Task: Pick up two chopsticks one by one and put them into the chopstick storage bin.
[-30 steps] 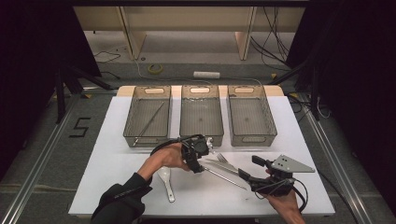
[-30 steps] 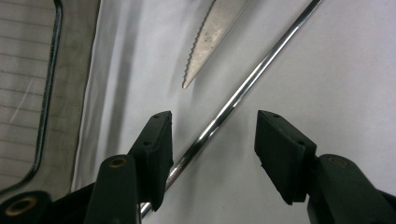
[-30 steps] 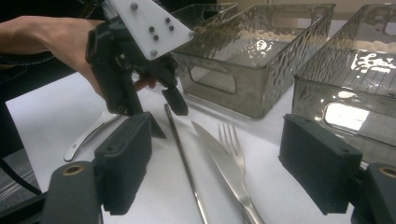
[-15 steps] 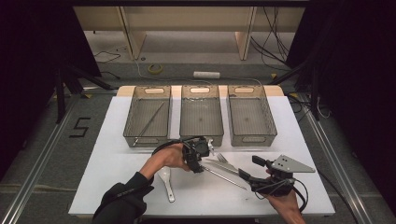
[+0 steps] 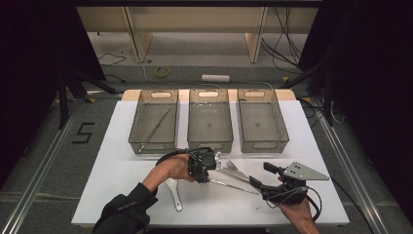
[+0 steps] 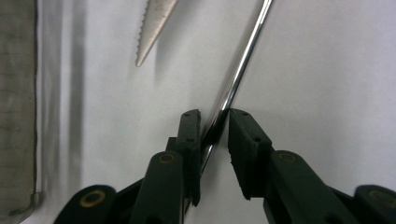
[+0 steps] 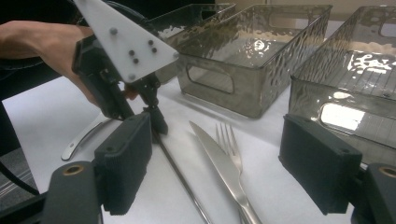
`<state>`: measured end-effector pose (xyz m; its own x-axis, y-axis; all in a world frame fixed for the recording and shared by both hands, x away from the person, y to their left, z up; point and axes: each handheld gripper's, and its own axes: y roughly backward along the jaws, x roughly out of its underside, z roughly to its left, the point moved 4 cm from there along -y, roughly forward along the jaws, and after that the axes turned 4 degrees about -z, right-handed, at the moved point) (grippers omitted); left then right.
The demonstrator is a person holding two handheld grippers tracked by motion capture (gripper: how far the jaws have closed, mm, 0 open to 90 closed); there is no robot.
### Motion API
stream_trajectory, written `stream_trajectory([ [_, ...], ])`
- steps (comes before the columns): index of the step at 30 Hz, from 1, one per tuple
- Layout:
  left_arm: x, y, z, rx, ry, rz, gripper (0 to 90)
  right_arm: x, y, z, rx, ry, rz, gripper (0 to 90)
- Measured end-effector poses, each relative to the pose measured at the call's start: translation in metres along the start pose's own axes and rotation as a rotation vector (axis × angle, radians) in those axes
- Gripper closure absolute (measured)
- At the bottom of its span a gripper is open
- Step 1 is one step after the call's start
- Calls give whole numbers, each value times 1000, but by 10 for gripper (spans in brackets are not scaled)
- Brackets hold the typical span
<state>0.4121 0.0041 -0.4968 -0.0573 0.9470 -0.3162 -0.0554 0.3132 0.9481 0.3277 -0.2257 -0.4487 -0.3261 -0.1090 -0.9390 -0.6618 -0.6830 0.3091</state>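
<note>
A thin shiny metal rod (image 6: pixel 243 60) lies on the white table, and my left gripper (image 6: pixel 215 116) has just been closing on its near end, which now touches both pads. Seen from above, my left gripper (image 5: pixel 215 171) sits at the table's middle front with the rod (image 5: pixel 234 186) running right toward my right gripper (image 5: pixel 263 176). Beside the rod lie a serrated knife (image 7: pixel 219 163) and a fork (image 7: pixel 229 140). My right gripper (image 7: pixel 217 156) hovers open over their handles, holding nothing.
Three clear bins stand in a row at the back: left (image 5: pixel 139 141) holding another thin rod (image 5: pixel 155 129), middle (image 5: pixel 210 144), right (image 5: pixel 263 145). A spoon-like utensil (image 5: pixel 174 194) lies under the left hand. Bare white table lies to the left and right.
The left gripper's jaws have narrowed around the rod while the hand barely shifted. The right gripper has stayed where it was.
</note>
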Motion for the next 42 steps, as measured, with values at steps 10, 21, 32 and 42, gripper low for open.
stream_trajectory([
  [10, 1, 0, -12, -1, -75, 12, 801, 0, 0, -1, 5, 1, 4, 261],
  [21, 2, 1, -23, 20, -122, 35, 836, 0, 0, -1, 10, 4, 11, 263],
  [32, 1, 2, -29, 15, -130, 52, 845, 0, -1, 0, 9, 6, 11, 263],
  [42, -1, 6, -36, 33, -147, 55, 846, 0, 0, -1, 8, 8, 10, 262],
])
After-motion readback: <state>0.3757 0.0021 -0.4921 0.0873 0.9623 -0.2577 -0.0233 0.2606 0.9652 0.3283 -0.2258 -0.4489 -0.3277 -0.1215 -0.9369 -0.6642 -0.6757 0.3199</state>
